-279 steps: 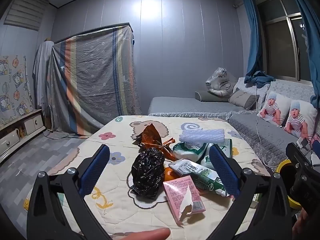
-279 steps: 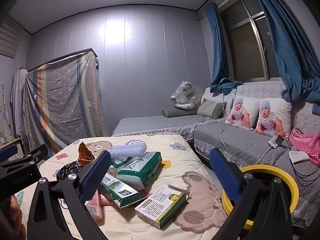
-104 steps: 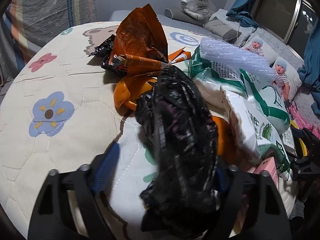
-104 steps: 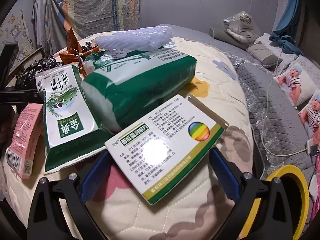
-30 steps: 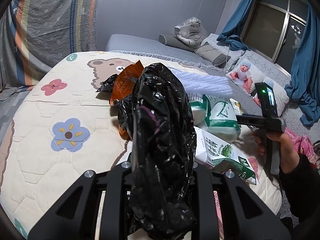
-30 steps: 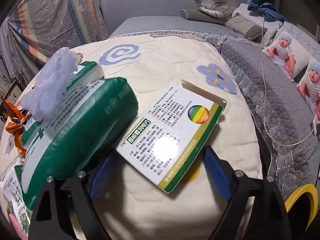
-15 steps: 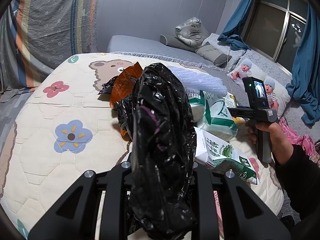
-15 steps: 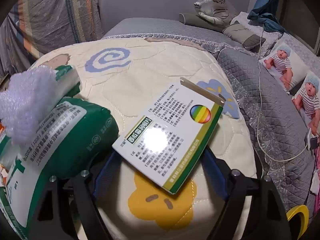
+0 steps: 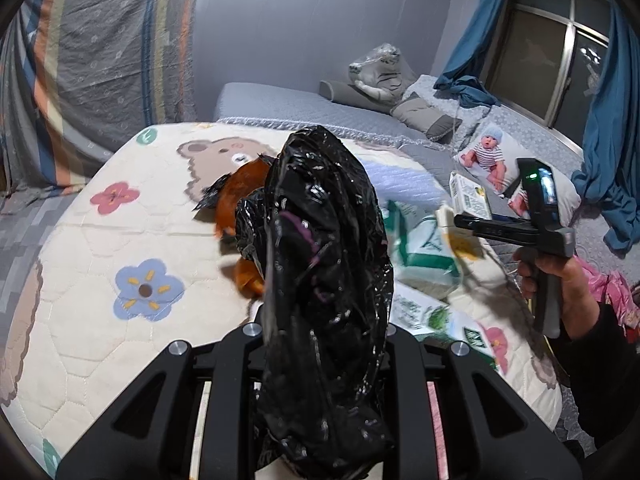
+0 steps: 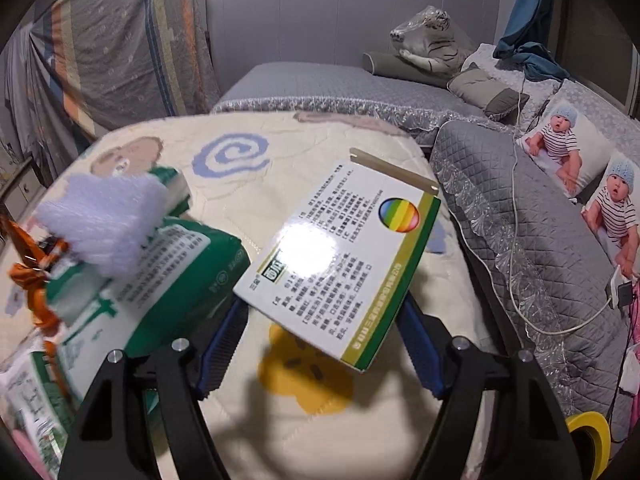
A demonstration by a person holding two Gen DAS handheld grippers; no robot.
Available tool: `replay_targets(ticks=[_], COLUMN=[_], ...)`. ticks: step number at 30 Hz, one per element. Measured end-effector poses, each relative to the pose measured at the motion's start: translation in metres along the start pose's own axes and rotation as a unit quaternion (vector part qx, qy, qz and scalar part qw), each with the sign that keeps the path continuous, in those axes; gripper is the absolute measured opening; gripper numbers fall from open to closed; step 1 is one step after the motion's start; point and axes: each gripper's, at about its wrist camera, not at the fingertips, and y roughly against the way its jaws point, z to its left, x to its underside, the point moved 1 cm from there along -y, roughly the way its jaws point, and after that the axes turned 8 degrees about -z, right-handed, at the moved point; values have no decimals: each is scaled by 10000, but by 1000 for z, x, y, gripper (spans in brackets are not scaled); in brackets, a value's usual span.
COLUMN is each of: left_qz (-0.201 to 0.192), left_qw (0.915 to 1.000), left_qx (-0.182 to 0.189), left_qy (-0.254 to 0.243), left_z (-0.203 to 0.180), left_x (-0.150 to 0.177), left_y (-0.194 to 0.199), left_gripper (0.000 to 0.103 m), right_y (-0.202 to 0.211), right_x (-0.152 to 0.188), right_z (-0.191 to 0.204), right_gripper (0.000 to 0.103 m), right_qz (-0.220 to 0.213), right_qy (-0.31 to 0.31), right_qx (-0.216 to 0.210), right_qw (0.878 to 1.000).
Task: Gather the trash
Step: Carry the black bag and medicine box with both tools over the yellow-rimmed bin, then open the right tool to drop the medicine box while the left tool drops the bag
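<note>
Left wrist view: a cartoon-print quilt [image 9: 100, 248] covers the worktop, strewn with green-and-white tissue packs [image 9: 420, 248] and an orange wrapper [image 9: 236, 200]. The left gripper [image 9: 320, 344] has its fingers clenched on a crumpled black plastic bag [image 9: 320, 264], held above the quilt. In the right wrist view the right gripper [image 10: 320, 320] carries a white-and-green carton [image 10: 340, 256] clear of the quilt; its blue fingers [image 10: 222, 340] sit against the carton's two edges and the jaws are closing. A yellow-rimmed bin [image 10: 588, 436] shows at lower right.
</note>
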Motion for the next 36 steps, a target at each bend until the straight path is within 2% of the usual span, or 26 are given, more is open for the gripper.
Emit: replay_targets(ticks=[8,12,16,26,36], left_qz=[-182,-238,-244,104,640], left_qw=[9983,9948,9894,9683,9502], left_qx=[380,714,1091,2074,2577], left_qy=[-412,-690,-929,-1388,-1629], left_z=[-60,-105,-152,-272,-364], left_x=[-23,-33,-38,-19,23], left_y=[-3,-10,-19,-54,-94], left_gripper=[20,20,20,20,20], right_y=[110,156,198,245,250], right_x=[5,21,45,116,170], right_z=[-38,-68,-103,-173,-210], right_gripper=[71,71,71,72,72], right_qz=[-713,-962,-1169,-1008,-582], right_qy=[-209,-406,-570,-1113,-1472], right_qx=[-177,-37,311,1050,1458], right_qw=[9971,9945,9910,9831,9766])
